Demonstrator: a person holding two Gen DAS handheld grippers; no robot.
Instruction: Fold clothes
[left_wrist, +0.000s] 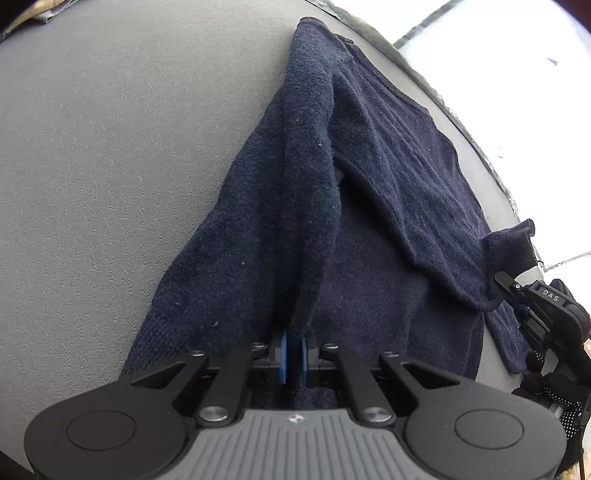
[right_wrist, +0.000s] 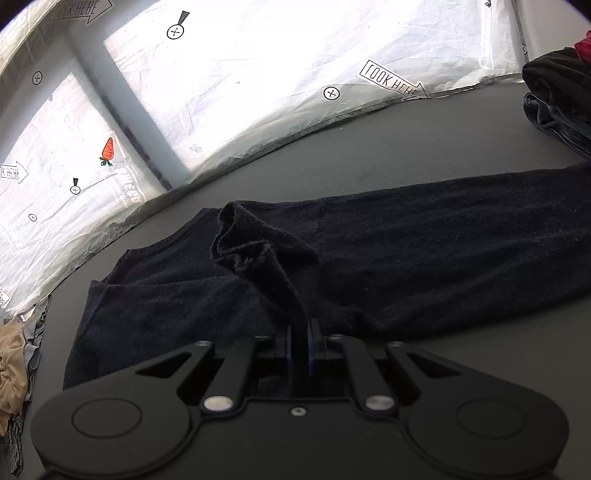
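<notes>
Frankly, with the left gripper (left_wrist: 294, 354) and right gripper (right_wrist: 300, 345) each clamped on an edge of the navy sweater (left_wrist: 369, 221) spread toward twelve o'clock on the grey table (left_wrist: 110, 184), uneven pulling could skew the fold

My left hand-held gripper (left_wrist: 294, 349) hides the navy sweater (left_wrist: 369, 206) fold between its pads. Right of it, the other hand-held gripper (left_wrist: 508, 286) is cut off. Dark clothes (right_wrist: 557, 99), far right of my right one, run off-frame.
</notes>
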